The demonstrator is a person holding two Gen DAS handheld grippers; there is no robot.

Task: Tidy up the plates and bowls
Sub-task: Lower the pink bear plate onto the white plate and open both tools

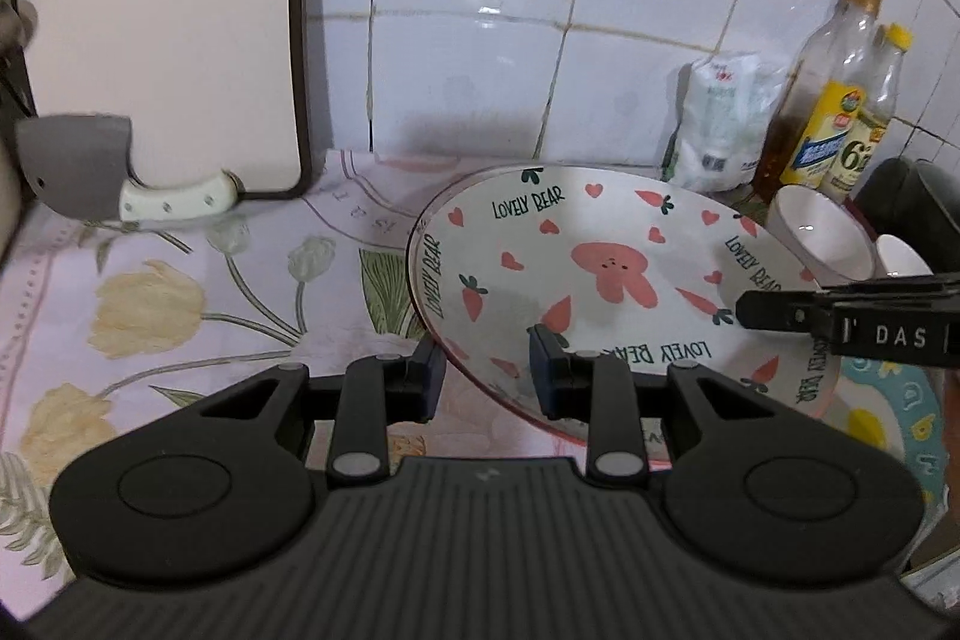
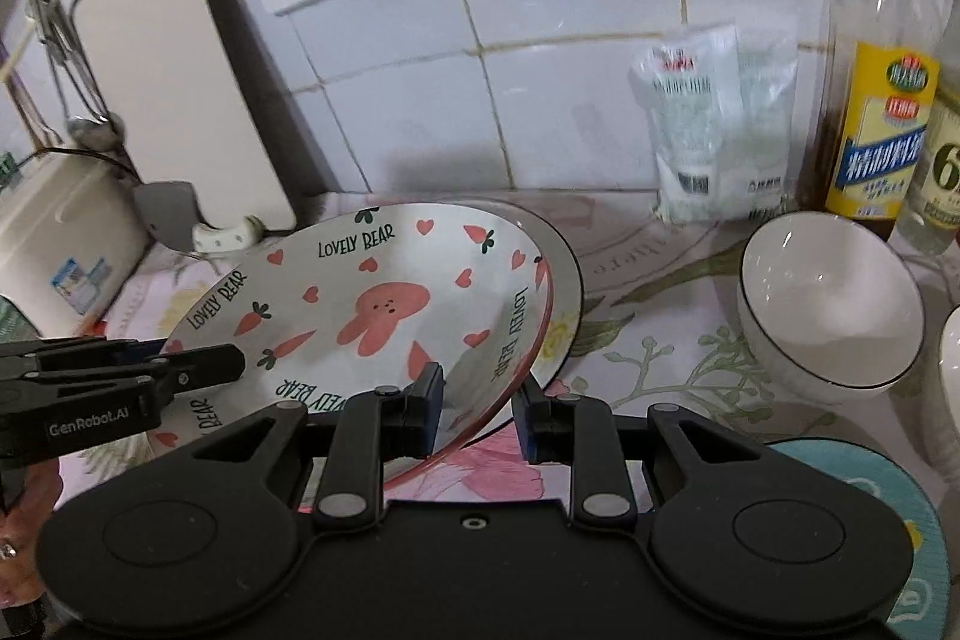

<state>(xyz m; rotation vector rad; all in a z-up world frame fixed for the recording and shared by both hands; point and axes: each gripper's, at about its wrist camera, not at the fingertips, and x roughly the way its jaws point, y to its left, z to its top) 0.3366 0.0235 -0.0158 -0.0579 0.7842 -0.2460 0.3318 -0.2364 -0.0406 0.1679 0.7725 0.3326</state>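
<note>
A white "Lovely Bear" plate point(image 1: 600, 274) with pink bear, hearts and carrots is tilted above the counter, held by both grippers. My left gripper point(image 1: 487, 370) straddles its near-left rim, one finger under and one over. My right gripper point(image 2: 480, 409) straddles the opposite rim the same way; the plate also shows in the right wrist view point(image 2: 384, 304). Under it lies a white plate with a dark rim point(image 2: 567, 292). A white bowl point(image 2: 831, 304) stands to the right, also visible in the left wrist view point(image 1: 822, 238).
A teal patterned plate point(image 2: 870, 514) lies at the near right. Oil bottles point(image 2: 876, 100) and a white bag point(image 2: 714, 124) stand by the tiled wall. A cutting board point(image 1: 156, 22) and a cleaver point(image 1: 78, 172) are at the left. A floral cloth point(image 1: 210, 292) covers the counter.
</note>
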